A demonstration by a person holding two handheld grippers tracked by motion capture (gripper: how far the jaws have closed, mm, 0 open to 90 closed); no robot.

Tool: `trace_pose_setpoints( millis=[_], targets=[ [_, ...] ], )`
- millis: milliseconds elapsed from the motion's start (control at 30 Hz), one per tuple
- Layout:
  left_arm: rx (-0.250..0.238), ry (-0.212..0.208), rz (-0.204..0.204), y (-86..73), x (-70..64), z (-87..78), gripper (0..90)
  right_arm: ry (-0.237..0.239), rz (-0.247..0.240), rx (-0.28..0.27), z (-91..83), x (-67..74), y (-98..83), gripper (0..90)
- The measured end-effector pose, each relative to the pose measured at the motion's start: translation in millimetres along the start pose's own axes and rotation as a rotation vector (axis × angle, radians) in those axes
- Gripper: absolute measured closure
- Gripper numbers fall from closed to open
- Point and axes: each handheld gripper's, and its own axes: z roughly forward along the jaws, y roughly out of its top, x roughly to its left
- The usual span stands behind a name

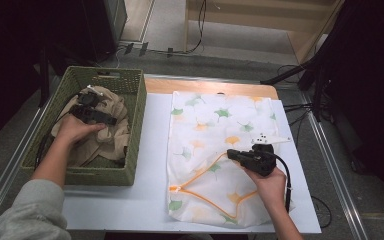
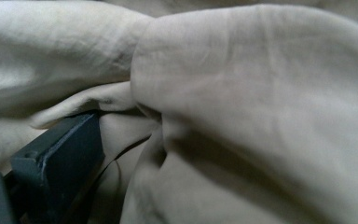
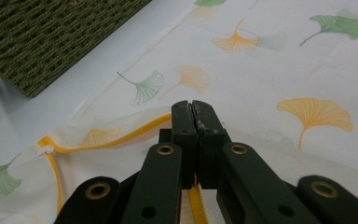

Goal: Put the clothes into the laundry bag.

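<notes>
White table [image 1: 150,150], beige garment [image 1: 105,130] in basket [image 1: 135,120]

A: How is the light?

B: In the high view it falls from above onto the white table [image 1: 150,145], which is bright and washes the leaf-print bag [image 1: 220,150] pale. The room around it sinks into near black.

A: Shadows?

B: Soft ones only, inside the green basket [image 1: 135,130].

A: And sharpness?

B: The high view is slightly soft. In the left gripper view the beige cloth [image 2: 242,116] is close, dim and blurred, with deep shade in its folds. The right gripper view is clear at the jaws and softer toward the far edge.
</notes>
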Motion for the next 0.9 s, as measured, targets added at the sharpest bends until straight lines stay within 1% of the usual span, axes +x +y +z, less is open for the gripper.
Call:
trace_pose_setpoints(
  millis=[33, 67, 133, 167, 233, 300, 367, 433, 467, 500, 533, 567, 600, 633, 700, 767, 800, 833, 867, 900],
  targets=[
    [-0.012, 0.012, 0.000, -1.2, 0.9, 3.0, 0.0, 0.000, -0.001, 0.000, 0.0, -0.1, 0.0, 88.7],
    [-0.018, 0.034, 0.010, -2.7, 1.7, 6.2, 0.8, -0.002, -0.001, -0.002, 0.0, -0.3, 0.0, 88.6],
    [-0.030, 0.060, 0.024, -3.3, 2.5, 9.3, 6.1, -0.001, 0.000, -0.001, -0.4, -0.3, -0.1, 88.6],
    [-0.041, 0.070, 0.034, -3.6, 2.7, 10.2, 8.2, 0.000, -0.001, -0.001, -0.4, -0.3, -0.1, 88.6],
    [-0.052, 0.064, 0.047, -4.1, 3.9, 10.8, 14.7, -0.001, -0.001, 0.000, -0.7, 0.1, 0.0, 88.6],
    [-0.060, 0.043, 0.057, -4.1, 4.5, 10.6, 22.2, 0.002, -0.003, -0.006, -1.1, 0.7, -0.2, 88.6],
    [-0.060, 0.024, 0.076, -4.1, 3.9, 8.8, 30.4, 0.001, -0.003, -0.006, -1.4, 0.9, -0.4, 88.6],
    [-0.054, -0.001, 0.114, -3.3, -1.6, 6.2, 49.7, 0.000, 0.000, -0.004, -1.6, 1.0, -0.7, 88.6],
    [-0.054, -0.006, 0.134, -3.3, -3.7, 4.9, 56.0, -0.001, 0.000, -0.004, -1.8, 1.0, -0.7, 88.5],
    [-0.050, -0.012, 0.146, -3.3, -5.4, 4.1, 64.3, 0.000, 0.000, -0.005, -1.8, 0.8, -0.7, 88.5],
    [-0.039, -0.027, 0.138, -3.4, -5.8, 3.0, 67.9, -0.001, 0.002, -0.005, -1.7, 0.5, -0.8, 88.5],
    [-0.021, -0.062, 0.113, -3.8, -5.2, 2.1, 70.6, -0.001, 0.003, -0.004, -1.4, 0.2, -0.8, 88.6],
    [-0.007, -0.095, 0.097, -4.4, -4.3, 1.3, 72.3, -0.002, 0.002, -0.004, -1.2, 0.0, -0.8, 88.5],
    [0.008, -0.116, 0.086, -4.6, -4.0, -0.3, 73.0, -0.002, 0.003, -0.005, -1.3, 0.1, -0.8, 88.5],
    [0.021, -0.166, 0.069, -3.0, -2.8, -5.2, 73.8, -0.001, 0.004, -0.007, -1.5, 0.1, -0.8, 88.5],
    [-0.011, -0.197, 0.056, -0.7, -2.7, -14.3, 74.2, -0.001, 0.006, -0.008, -1.7, -0.1, -0.9, 88.5],
    [-0.034, -0.223, 0.047, 0.9, -2.3, -20.5, 74.4, -0.002, 0.007, -0.007, -2.0, -0.2, -1.0, 88.4],
    [-0.064, -0.227, 0.046, 2.8, -3.1, -27.5, 74.6, -0.001, 0.009, -0.009, -2.2, -0.3, -1.2, 88.4],
    [-0.077, -0.236, 0.060, 5.1, -4.4, -35.2, 74.7, -0.001, 0.010, -0.014, -2.2, -0.4, -1.4, 88.4],
    [-0.109, -0.231, 0.078, 6.9, -6.6, -44.4, 74.6, -0.001, 0.011, -0.015, -2.5, -0.3, -1.5, 88.4]
  ],
)
